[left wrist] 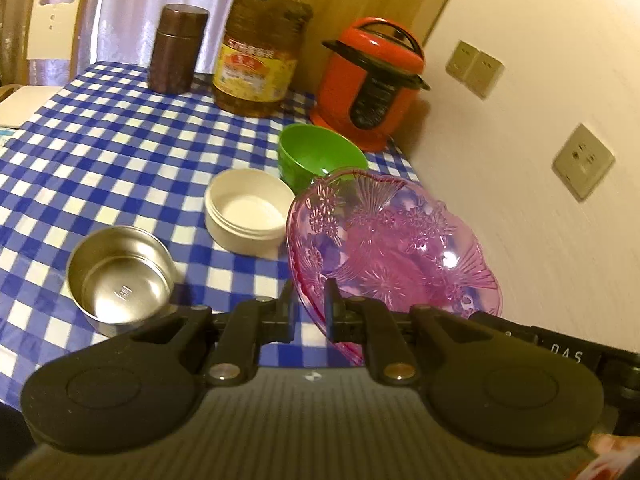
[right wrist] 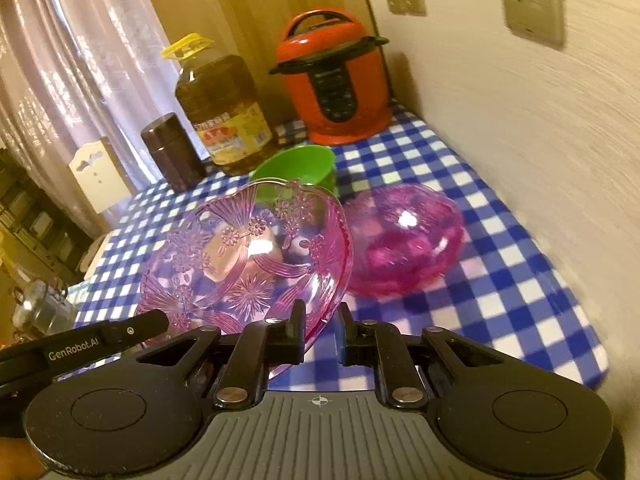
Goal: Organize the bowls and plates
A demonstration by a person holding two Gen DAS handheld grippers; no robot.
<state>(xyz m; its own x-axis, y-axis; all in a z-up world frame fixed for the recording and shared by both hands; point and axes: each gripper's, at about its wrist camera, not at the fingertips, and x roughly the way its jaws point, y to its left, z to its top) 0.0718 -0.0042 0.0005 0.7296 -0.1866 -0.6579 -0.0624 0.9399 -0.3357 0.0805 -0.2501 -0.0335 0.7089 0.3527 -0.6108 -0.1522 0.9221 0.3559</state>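
Observation:
A clear pink dish with a flower pattern (left wrist: 384, 240) (right wrist: 248, 256) hangs tilted above the checked table. My left gripper (left wrist: 310, 304) is shut on its near rim, and my right gripper (right wrist: 322, 320) is shut on the rim at the opposite side. Each gripper's body also shows at the edge of the other's view. A darker pink bowl (right wrist: 404, 240) rests on the cloth just right of the held dish. A green bowl (left wrist: 320, 156) (right wrist: 296, 172) stands behind it. A white bowl (left wrist: 248, 212) and a steel bowl (left wrist: 120, 276) sit to the left.
A red pressure cooker (left wrist: 372, 88) (right wrist: 336, 76), a big oil bottle (left wrist: 260, 48) (right wrist: 224, 112) and a dark canister (left wrist: 176, 48) (right wrist: 172, 152) line the back of the table. A wall with sockets (left wrist: 582, 162) runs along the right. A chair (left wrist: 56, 20) stands beyond the far left corner.

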